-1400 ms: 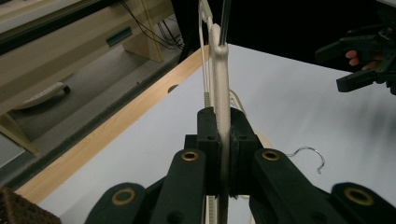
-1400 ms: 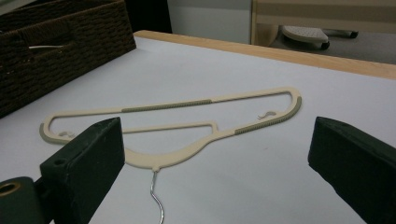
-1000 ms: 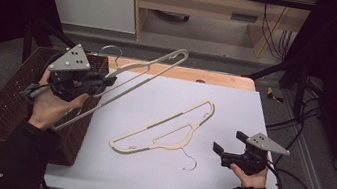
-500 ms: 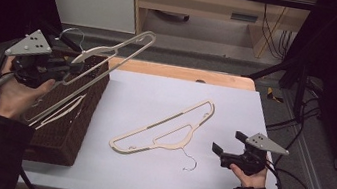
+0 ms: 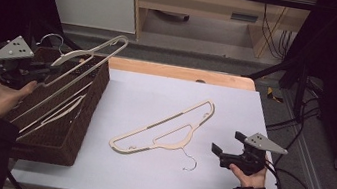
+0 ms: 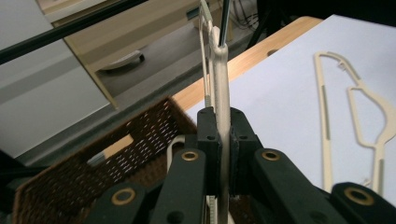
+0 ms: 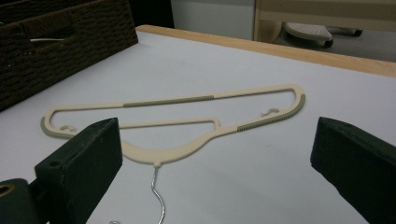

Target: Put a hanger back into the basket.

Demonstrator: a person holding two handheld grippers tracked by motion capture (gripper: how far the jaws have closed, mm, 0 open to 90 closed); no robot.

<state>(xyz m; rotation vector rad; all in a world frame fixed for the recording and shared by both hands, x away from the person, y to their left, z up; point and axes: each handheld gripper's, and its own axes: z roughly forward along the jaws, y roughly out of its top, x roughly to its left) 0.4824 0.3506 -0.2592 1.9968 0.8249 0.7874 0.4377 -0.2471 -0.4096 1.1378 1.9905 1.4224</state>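
Note:
My left gripper (image 5: 42, 72) is shut on a beige hanger (image 5: 86, 58) and holds it tilted over the brown wicker basket (image 5: 55, 144) at the table's left. In the left gripper view the jaws pinch the hanger's bar (image 6: 220, 84) edge-on above the basket (image 6: 140, 123). A second beige hanger (image 5: 166, 130) with a metal hook lies flat on the white table top (image 5: 143, 184). My right gripper (image 5: 217, 152) stands open just right of it, near the front edge. In the right gripper view this hanger (image 7: 168, 101) lies ahead of the open gripper (image 7: 217, 149).
Another beige hanger (image 5: 60, 111) lies inside the basket. A wooden strip (image 5: 180, 72) runs along the table's far edge, with cabinets and cables on the floor beyond. A cable trails from the right gripper off the table's right side.
My left gripper has carried its hanger leftward from the table's edge to above the basket. The right gripper and the hanger on the table have stayed put.

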